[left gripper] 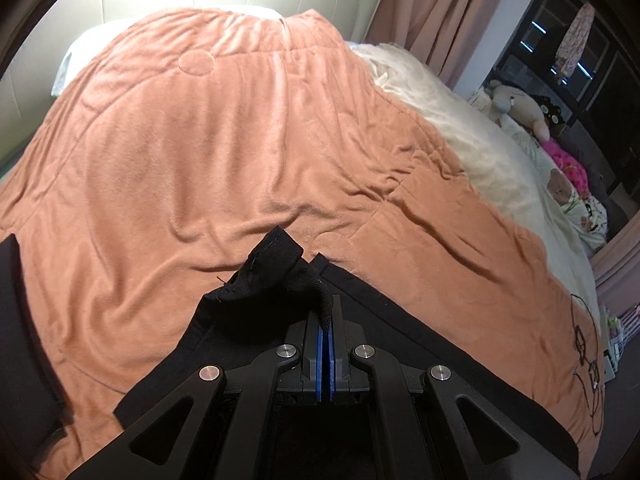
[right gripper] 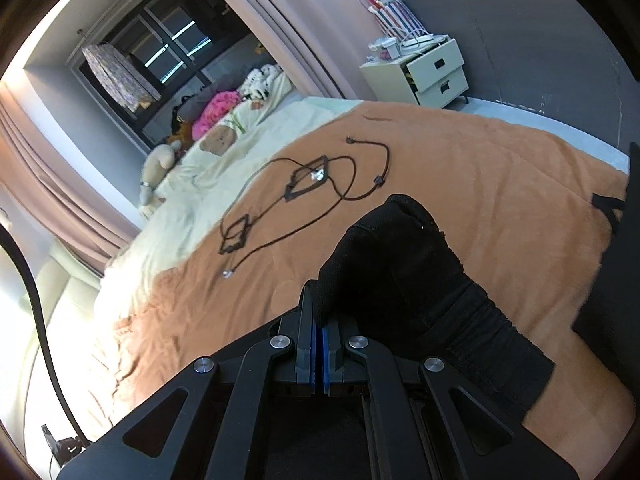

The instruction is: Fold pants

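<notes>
The black pants (left gripper: 276, 276) hang from both grippers above an orange blanket (left gripper: 200, 152). My left gripper (left gripper: 326, 312) is shut on a bunched corner of the fabric, and the cloth trails back under the gripper toward the lower right. In the right wrist view my right gripper (right gripper: 319, 320) is shut on another part of the black pants (right gripper: 404, 264), which bulge up over the fingers and drape off to the right. The blue pads of both grippers press together on the cloth.
A cream sheet (left gripper: 480, 152) covers the bed's far side, with stuffed toys (left gripper: 520, 108) by the window. A black cable (right gripper: 312, 188) lies looped on the orange blanket (right gripper: 480, 160). A white bedside drawer unit (right gripper: 424, 72) stands past the bed. Pink curtains (left gripper: 440, 8) hang behind.
</notes>
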The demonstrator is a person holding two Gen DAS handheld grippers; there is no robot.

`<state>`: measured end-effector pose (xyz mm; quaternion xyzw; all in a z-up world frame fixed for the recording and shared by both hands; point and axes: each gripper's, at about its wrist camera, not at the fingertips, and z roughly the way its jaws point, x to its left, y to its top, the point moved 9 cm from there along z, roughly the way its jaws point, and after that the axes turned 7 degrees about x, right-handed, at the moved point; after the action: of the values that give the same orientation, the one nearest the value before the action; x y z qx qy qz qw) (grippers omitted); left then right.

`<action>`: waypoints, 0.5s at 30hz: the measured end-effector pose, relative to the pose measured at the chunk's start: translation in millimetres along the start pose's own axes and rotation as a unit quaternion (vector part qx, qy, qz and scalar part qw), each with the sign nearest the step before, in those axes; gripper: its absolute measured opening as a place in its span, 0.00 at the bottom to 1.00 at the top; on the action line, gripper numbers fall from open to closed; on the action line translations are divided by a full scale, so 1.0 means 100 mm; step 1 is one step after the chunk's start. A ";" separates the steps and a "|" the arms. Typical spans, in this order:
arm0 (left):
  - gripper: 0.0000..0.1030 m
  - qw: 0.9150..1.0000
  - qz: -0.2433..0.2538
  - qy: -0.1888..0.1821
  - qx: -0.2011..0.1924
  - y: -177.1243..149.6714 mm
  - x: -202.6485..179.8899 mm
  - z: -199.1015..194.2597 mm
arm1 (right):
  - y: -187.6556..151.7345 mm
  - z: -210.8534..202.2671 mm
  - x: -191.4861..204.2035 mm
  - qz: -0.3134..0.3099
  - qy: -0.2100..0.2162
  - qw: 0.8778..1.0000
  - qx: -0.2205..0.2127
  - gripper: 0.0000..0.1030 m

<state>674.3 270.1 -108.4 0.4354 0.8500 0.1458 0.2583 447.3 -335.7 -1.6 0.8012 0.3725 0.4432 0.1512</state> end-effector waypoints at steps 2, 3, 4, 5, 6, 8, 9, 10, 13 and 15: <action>0.01 1.000 0.003 0.007 0.003 0.02 -0.03 0.14 | 0.05 0.13 0.04 -0.003 -0.009 1.000 0.004 0.00; 0.01 1.000 0.006 0.010 0.003 0.03 -0.05 0.19 | 0.08 0.20 0.06 -0.005 -0.013 1.000 0.006 0.00; 0.01 1.000 0.010 0.015 0.005 0.04 -0.06 0.26 | 0.09 0.25 0.08 -0.008 -0.018 1.000 0.010 0.00; 0.01 1.000 0.015 0.017 0.009 0.06 -0.08 0.33 | 0.11 0.32 0.09 -0.011 -0.023 1.000 0.015 0.00; 0.01 1.000 0.020 0.021 0.012 0.08 -0.10 0.38 | 0.13 0.36 0.07 -0.012 -0.028 0.999 0.019 0.00; 0.01 0.999 0.023 0.025 0.014 0.13 -0.12 0.49 | 0.17 0.45 0.11 -0.014 -0.035 0.999 0.024 0.00; 0.01 0.999 0.021 0.025 0.014 0.14 -0.13 0.53 | 0.19 0.48 0.13 -0.016 -0.039 0.999 0.024 0.00; 0.01 0.999 0.019 0.028 0.018 0.15 -0.13 0.60 | 0.21 0.51 0.16 -0.018 -0.045 0.999 0.024 0.00; 0.03 0.999 0.013 0.034 0.035 0.13 -0.13 0.75 | 0.24 0.63 0.19 -0.016 -0.058 0.998 0.028 0.00; 0.14 0.998 0.020 0.047 0.049 0.12 -0.13 0.83 | 0.25 0.76 0.20 -0.015 -0.074 0.996 0.039 0.00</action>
<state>735.6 268.0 -167.1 0.4568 0.8585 0.1297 0.1935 527.4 -331.3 -18.1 0.8315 0.3890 0.3659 0.1531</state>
